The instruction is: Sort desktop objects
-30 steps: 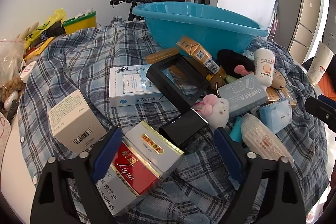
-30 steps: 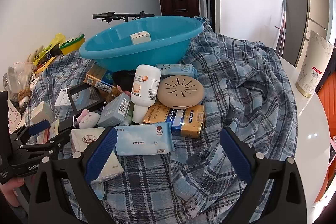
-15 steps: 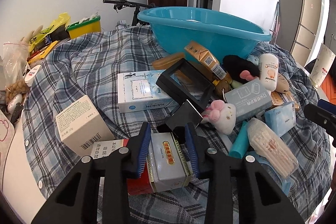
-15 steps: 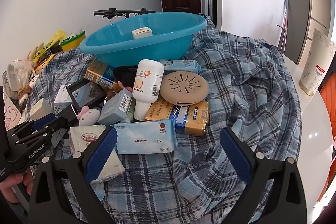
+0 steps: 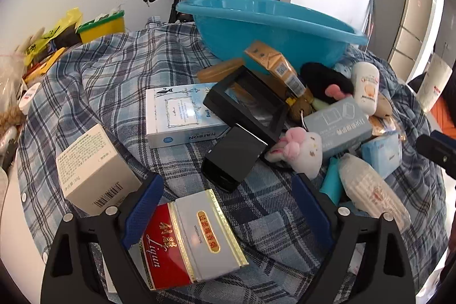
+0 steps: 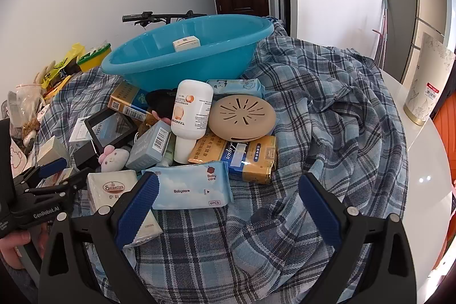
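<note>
While the red and silver cigarette pack (image 5: 188, 241) lies flat on the checked cloth (image 5: 114, 76) between the blue pads of the left gripper (image 5: 228, 207), the pads stand clear of both its sides; jaws just reopened, nothing gripped
Item, pack: slick wrapping, lying askew to the pads; likely to twist or squirt out if pinched on a corner
Item, cream carton (image 5: 94, 170): just beside the left pad; a careless close could catch or shove it
Item, small black box (image 5: 232, 157): directly ahead of the pack, near; a forward push may knock it into the pink plush toy (image 5: 302, 150)
Item, cloth: loose and rumpled; a low pad may snag a fold and drag the heap
Item, blue basin (image 5: 270, 27): far side of the pile, presumed destination, one small box already inside; a carry passes over the stacked boxes, so a weak hold risks a drop there
Item, right gripper (image 6: 228, 207): jaws wide, empty, hovering over the wipes packet (image 6: 191, 187); crowding between the two tools possible
</note>
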The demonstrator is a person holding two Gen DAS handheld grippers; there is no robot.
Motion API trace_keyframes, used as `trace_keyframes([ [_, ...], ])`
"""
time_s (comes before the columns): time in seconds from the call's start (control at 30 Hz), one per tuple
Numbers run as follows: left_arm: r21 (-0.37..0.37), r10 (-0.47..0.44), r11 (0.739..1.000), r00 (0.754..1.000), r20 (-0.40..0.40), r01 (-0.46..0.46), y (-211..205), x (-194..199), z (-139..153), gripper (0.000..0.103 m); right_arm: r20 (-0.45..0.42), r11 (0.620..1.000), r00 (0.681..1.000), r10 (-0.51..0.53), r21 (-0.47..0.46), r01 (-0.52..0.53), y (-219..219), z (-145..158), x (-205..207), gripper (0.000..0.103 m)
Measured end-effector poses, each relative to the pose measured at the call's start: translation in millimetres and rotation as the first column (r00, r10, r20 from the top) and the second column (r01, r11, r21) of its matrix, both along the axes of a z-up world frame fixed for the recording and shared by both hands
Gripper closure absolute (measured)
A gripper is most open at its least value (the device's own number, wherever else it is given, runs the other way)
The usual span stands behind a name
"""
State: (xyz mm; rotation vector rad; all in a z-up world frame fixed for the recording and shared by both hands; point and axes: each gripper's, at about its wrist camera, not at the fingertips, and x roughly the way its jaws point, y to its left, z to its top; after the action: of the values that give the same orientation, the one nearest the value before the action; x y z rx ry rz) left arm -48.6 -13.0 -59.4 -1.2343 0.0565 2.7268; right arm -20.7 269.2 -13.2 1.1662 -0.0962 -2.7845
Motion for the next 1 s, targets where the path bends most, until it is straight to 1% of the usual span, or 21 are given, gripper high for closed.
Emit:
trace_keyframes([
  [0.03,-0.016,-0.007,1.000,1.000,0.000,0.007,3,1,-1,0.040,0.001,1.000,1.000,0.000,-0.001,0.000,0,0,0,0.005],
  [0.07,-0.044,0.006,0.999,1.000,0.002,-0.006,5,0,-2,0.051,0.002,1.000,1.000,0.000,-0.001,0.000,0,-1,-1,0.005],
  [0.1,-0.061,0.018,0.998,1.000,0.001,-0.018,6,0,-2,0.060,0.002,1.000,1.000,-0.001,-0.001,0.001,0,-1,-1,0.005],
  [0.17,-0.059,0.022,0.998,1.000,0.000,-0.022,3,-1,-1,0.073,0.001,1.000,1.000,-0.002,-0.002,0.002,1,-1,0,0.005],
  [0.2,-0.046,0.024,0.999,1.000,0.003,-0.024,0,0,-1,0.076,0.001,1.000,1.000,-0.002,-0.002,0.002,2,-1,0,0.005],
  [0.27,-0.026,0.017,1.000,1.000,0.000,-0.017,-1,3,3,0.076,-0.001,1.000,1.000,-0.008,-0.003,0.008,4,0,0,0.005],
  [0.33,-0.023,0.001,1.000,1.000,-0.012,-0.001,1,7,7,0.077,-0.003,1.000,1.000,-0.017,-0.011,0.017,7,0,0,0.005],
  [0.4,-0.038,-0.032,0.999,0.999,-0.025,0.032,9,12,12,0.079,-0.002,0.999,1.000,-0.025,-0.020,0.025,9,0,0,0.005],
  [0.5,-0.080,-0.085,0.993,0.995,-0.047,0.081,24,20,17,0.079,-0.001,0.999,1.000,-0.022,-0.024,0.022,9,0,1,0.005],
  [0.63,-0.062,-0.128,0.990,0.991,-0.040,0.126,35,25,20,0.079,-0.003,0.999,1.000,-0.022,-0.029,0.022,10,0,2,0.005],
  [0.77,-0.074,-0.129,0.989,0.991,-0.035,0.126,39,25,18,0.079,-0.004,0.999,1.000,-0.027,-0.038,0.027,12,0,3,0.005],
  [0.9,-0.084,-0.114,0.990,0.993,0.018,0.115,37,17,4,0.079,-0.002,0.999,0.999,-0.032,-0.040,0.032,14,-1,3,0.005],
  [1.0,-0.099,-0.107,0.989,0.994,0.010,0.107,37,16,-2,0.077,-0.002,0.999,0.999,-0.036,-0.040,0.036,15,-1,4,0.005],
])
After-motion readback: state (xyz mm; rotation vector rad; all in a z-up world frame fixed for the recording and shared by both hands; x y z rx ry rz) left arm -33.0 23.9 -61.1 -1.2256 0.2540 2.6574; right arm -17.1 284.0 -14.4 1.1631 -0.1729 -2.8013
